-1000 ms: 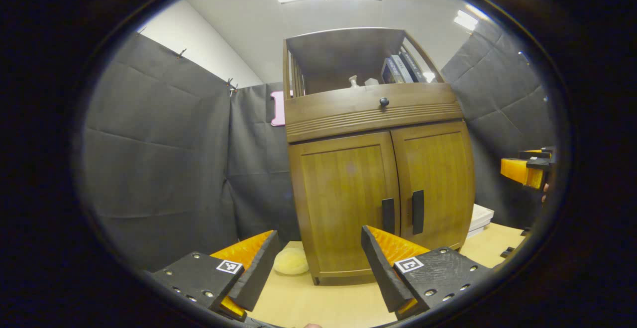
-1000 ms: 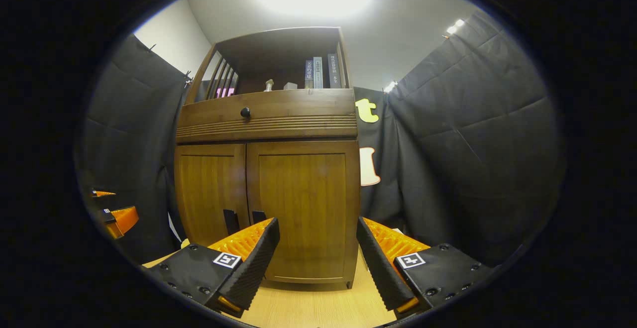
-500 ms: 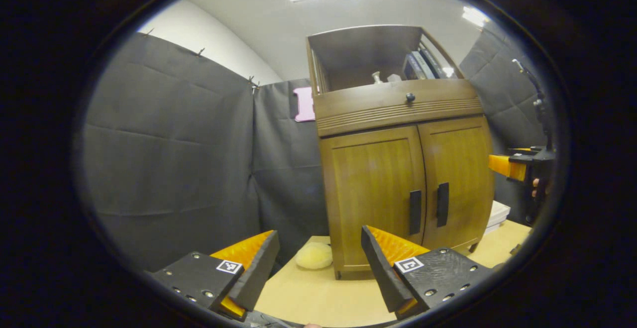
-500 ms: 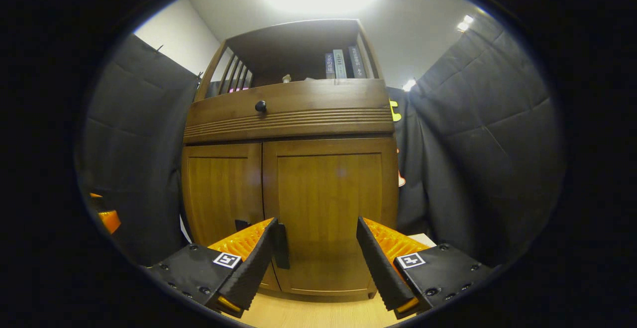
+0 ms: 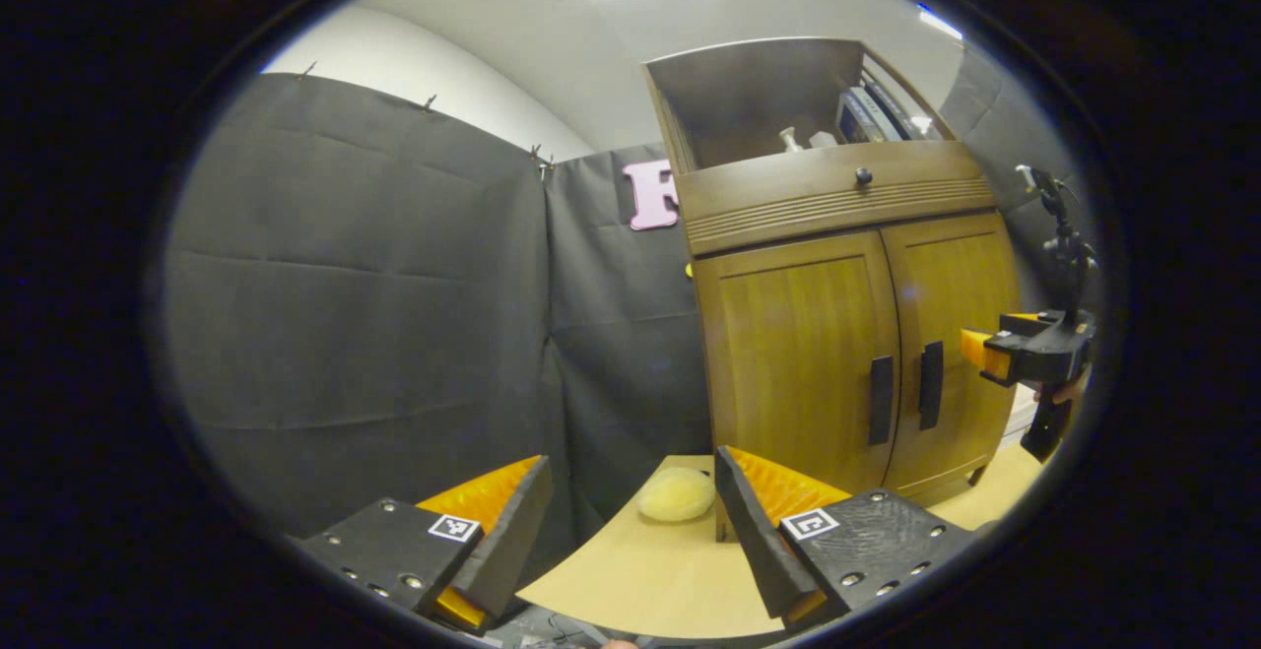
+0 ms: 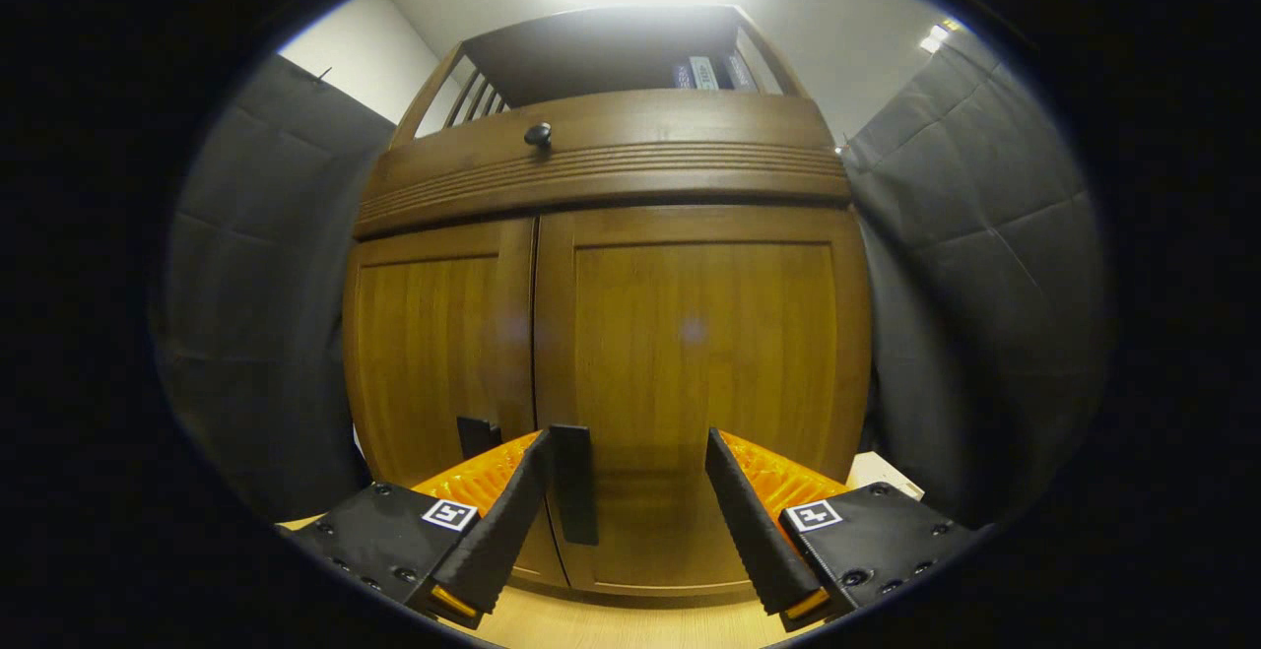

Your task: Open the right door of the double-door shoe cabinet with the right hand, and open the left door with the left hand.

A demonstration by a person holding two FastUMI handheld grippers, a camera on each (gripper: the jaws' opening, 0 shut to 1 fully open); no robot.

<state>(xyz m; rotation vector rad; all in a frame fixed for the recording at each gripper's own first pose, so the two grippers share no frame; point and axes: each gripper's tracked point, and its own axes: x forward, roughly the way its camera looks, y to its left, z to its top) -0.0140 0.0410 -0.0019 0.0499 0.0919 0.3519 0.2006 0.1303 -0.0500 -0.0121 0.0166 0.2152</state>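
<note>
The wooden shoe cabinet [image 5: 847, 334] stands on the table with both doors shut. In the right gripper view the right door [image 6: 699, 334] is very near. Its black handle [image 6: 574, 482] stands between the fingers of my right gripper [image 6: 627, 437], close beside the left finger [image 6: 502, 521]; the jaws are wide apart and grip nothing. The left door [image 6: 424, 354] has its own handle [image 6: 478, 432] beside that. My left gripper [image 5: 630, 460] is open and empty, well short of the left door [image 5: 798, 354] and off to its left. The right gripper [image 5: 1020, 354] and a hand appear at the right door's front.
A pale yellow round sponge [image 5: 675, 493] lies on the light wooden table [image 5: 630, 580] by the cabinet's left foot. Above the doors is a drawer with a black knob [image 5: 863, 176] and a shelf with books [image 5: 862, 117]. Black cloth walls close in on both sides.
My right gripper has moved in on the cabinet, and the right door's handle now stands between its fingers. My left gripper has swung left, so the cabinet sits farther right in its view.
</note>
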